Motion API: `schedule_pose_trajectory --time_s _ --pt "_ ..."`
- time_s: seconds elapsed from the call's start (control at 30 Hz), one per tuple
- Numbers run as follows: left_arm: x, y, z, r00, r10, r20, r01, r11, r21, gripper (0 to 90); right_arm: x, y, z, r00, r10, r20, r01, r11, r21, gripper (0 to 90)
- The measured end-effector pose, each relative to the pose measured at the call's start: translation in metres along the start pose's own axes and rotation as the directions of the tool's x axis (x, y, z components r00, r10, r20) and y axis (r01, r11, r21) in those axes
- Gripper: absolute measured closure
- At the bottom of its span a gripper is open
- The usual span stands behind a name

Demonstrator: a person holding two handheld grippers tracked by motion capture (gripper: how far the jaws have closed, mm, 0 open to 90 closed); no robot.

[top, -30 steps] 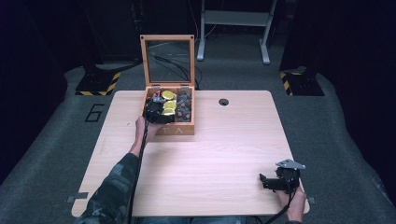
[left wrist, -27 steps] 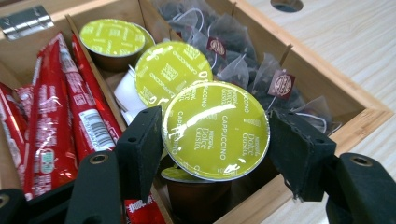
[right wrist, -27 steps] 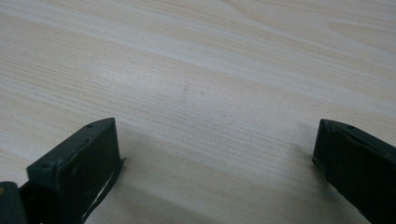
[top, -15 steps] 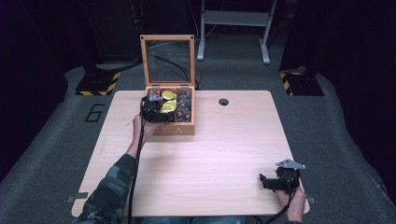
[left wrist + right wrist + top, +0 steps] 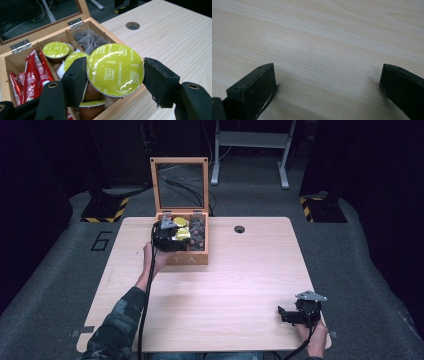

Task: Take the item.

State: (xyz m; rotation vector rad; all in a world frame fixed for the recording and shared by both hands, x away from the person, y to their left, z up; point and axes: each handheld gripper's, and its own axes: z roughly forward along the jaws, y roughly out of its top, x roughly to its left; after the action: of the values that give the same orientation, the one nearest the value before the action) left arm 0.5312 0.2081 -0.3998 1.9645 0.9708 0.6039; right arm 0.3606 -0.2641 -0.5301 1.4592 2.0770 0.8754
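Observation:
A wooden box (image 5: 187, 257) stands open at the table's back left, its glass lid (image 5: 179, 182) upright. My left gripper (image 5: 172, 233) hovers over the box's left half, shut on a coffee capsule (image 5: 115, 68) with a lime-green foil top that reads "Cappuccino". Both jaws press on the capsule's rim, and it hangs just above the other capsules (image 5: 55, 50) in the middle compartment. My right gripper (image 5: 283, 314) rests low over the bare table near the front right corner. It is open, and between its fingers (image 5: 259, 85) is only wood.
Red sachets (image 5: 32, 72) fill the box's left compartment, and dark tea bags (image 5: 87, 40) its right one. A round cable hole (image 5: 239, 229) lies right of the box. The table edge (image 5: 320, 340) runs close behind the right hand.
My left gripper has shifted slightly toward the back of the box with the capsule in its jaws. The right gripper has stayed put.

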Motion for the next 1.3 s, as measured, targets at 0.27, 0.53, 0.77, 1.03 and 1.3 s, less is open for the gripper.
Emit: schedule_pose_trajectory --time_s 0.27,0.53,0.77,1.03,1.3 --pt "-0.015 0.012 -0.006 0.9993 0.019 0.032 -0.018 0.9994 -0.029 37.1 0.000 0.000 0.000 1.0000 -0.001 0.000 0.001 1.000 0.000 0.0" --pt "-0.034 0.023 -0.006 0.9970 0.051 0.058 -0.047 0.9973 -0.055 37.1 0.000 0.000 0.000 1.0000 0.000 0.000 0.000 1.000 0.000 0.0" --pt "-0.049 0.028 -0.001 0.9938 0.075 0.082 -0.071 0.9961 -0.053 37.1 0.000 0.000 0.000 1.0000 0.000 0.000 0.000 1.000 0.000 0.0" --pt "-0.066 0.031 0.009 0.9902 0.097 0.101 -0.091 0.9942 -0.058 37.1 0.000 0.000 0.000 1.0000 0.000 0.000 0.000 1.000 0.000 0.0" --pt "-0.080 0.030 0.019 0.9869 0.109 0.119 -0.102 0.9930 -0.058 37.1 0.000 0.000 0.000 1.0000 0.000 0.001 0.000 1.000 0.000 0.0"
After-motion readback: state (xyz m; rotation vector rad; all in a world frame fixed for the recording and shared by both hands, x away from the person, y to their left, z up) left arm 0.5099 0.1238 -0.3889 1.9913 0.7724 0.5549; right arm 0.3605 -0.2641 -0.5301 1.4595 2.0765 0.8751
